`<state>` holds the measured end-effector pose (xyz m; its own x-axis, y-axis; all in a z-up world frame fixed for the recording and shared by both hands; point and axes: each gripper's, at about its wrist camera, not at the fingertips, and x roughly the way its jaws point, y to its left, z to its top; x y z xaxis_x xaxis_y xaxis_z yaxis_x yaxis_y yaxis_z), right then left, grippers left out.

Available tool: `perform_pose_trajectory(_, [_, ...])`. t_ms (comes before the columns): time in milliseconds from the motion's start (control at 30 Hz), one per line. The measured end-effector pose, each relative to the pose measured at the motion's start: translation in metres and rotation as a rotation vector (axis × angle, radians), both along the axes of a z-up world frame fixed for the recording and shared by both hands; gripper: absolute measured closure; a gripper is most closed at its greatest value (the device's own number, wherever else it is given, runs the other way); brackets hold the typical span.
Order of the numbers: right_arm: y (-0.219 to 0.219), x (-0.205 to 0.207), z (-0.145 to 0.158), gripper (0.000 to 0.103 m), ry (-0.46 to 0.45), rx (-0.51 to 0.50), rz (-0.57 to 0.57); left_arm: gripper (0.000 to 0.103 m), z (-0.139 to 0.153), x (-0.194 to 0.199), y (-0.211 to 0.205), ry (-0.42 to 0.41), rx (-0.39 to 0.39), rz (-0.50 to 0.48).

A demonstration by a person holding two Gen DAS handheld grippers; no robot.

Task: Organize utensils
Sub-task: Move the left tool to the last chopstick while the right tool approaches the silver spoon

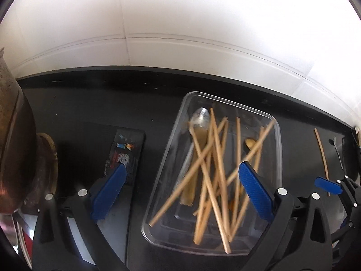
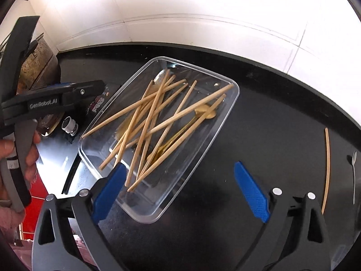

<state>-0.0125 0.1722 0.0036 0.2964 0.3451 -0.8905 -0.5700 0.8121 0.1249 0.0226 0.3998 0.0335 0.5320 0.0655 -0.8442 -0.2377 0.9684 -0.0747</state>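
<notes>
A clear plastic container [image 1: 278, 149] [image 2: 234, 92] on the black counter holds several wooden chopsticks [image 1: 216, 158] [image 2: 158, 117], a silver spoon [image 1: 200, 117] and gold spoons [image 2: 206, 111]. My left gripper [image 1: 182, 187] is open and empty, with the container's near end between its fingers in view. My right gripper [image 2: 180, 187] is open and empty above the container's near right corner. One loose chopstick [image 1: 322, 155] [image 2: 327, 167] and a small silver spoon [image 1: 337, 151] [image 2: 353, 176] lie on the counter to the right. The left gripper's body shows in the right wrist view [image 2: 52, 99].
A metal pot [image 1: 13, 135] [image 2: 38, 63] stands at the left. A dark printed packet [image 1: 125, 153] lies left of the container. A white tiled wall [image 1: 180, 22] runs behind the counter. A small metal cap [image 2: 68, 125] lies near the counter's left edge.
</notes>
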Motion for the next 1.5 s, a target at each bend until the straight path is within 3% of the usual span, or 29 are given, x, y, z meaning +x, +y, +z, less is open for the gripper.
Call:
perform_pose_trajectory(200, [-0.017,-0.012,0.001,0.007,0.028,0.033,-0.008,0.006,0.010,-0.018,-0.047,0.005,0.076,-0.089])
perform_pose_trajectory(433, [-0.071,-0.034,-0.018,0.007,0.101,-0.001,-0.055,0.006,-0.008,-0.019,-0.108,0.073,0.065,-0.165])
perform_pose_trajectory(767, [-0.226,-0.020,-0.024,0.007,0.181,-0.009,-0.330,0.006,-0.014,0.013,-0.250,0.091,0.030,-0.342])
perform_pose_trajectory(967, [-0.326,-0.004,-0.034,0.007,0.229,0.002,-0.478,0.006,-0.018,0.031,-0.335,0.105,0.049,-0.429])
perform_pose_trajectory(1267, [-0.416,0.012,-0.040,0.007,0.248,-0.001,-0.502,0.006,-0.027,0.052,-0.425,0.124,0.044,-0.442])
perform_pose_trajectory(1500, [-0.464,0.031,-0.046,0.007,0.233,-0.034,-0.479,0.006,-0.049,0.060,-0.459,0.159,-0.006,-0.350])
